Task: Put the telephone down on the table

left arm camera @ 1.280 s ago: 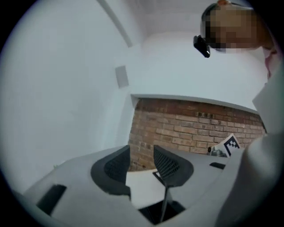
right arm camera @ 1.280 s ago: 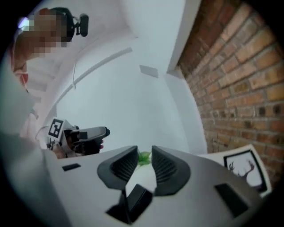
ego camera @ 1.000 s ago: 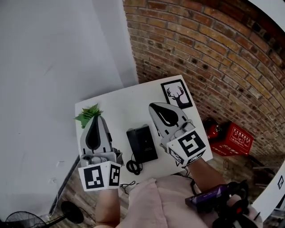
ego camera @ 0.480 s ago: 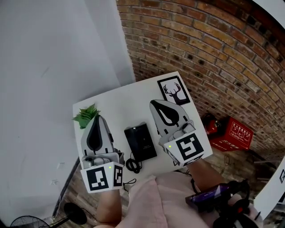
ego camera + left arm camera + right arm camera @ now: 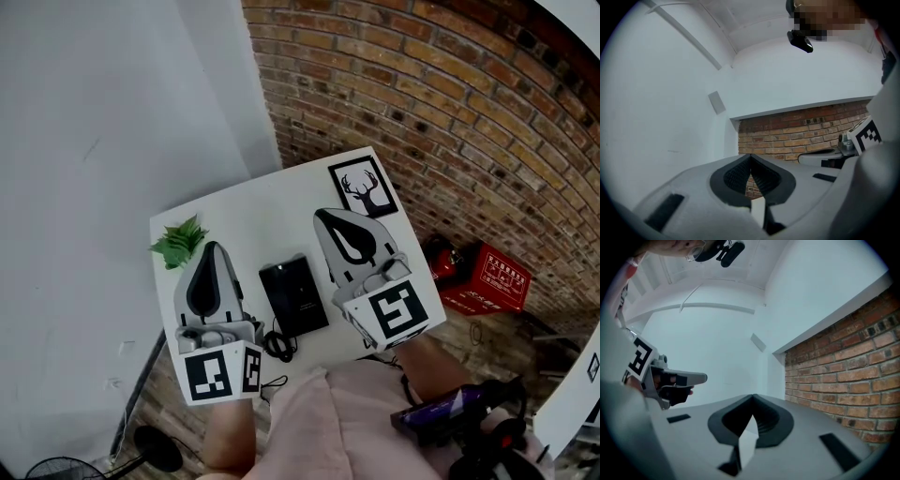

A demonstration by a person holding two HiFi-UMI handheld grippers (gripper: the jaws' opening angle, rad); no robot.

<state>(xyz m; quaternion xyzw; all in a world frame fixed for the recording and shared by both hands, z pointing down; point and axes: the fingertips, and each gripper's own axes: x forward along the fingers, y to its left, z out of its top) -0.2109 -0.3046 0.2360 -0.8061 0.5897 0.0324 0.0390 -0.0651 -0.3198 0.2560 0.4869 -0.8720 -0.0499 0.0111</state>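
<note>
Grippers in our two hands hang over the near part of the table [image 5: 253,217], each with its jaws pressed together on nothing. Our left gripper [image 5: 211,247] and right gripper [image 5: 320,215] both point away from us, and each gripper's own view shows its dark pads meeting at the tip, with only walls beyond.

Between the two grippers lies the telephone [image 5: 294,298], black and flat on the white tabletop, in neither gripper's jaws. Its dark cord [image 5: 278,348] curls at the end nearest us, just right of the left gripper's marker cube.

Just ahead and left of the left gripper's tip a green plant [image 5: 178,241] sits at the table's edge. Ahead and right of the right gripper's tip a framed deer picture [image 5: 363,188] lies on the far corner.

Beyond the table, a white wall [image 5: 103,131] rises past the left gripper and a brick wall [image 5: 450,103] past the right. A red crate [image 5: 493,278] stands on the floor to the right gripper's right.
</note>
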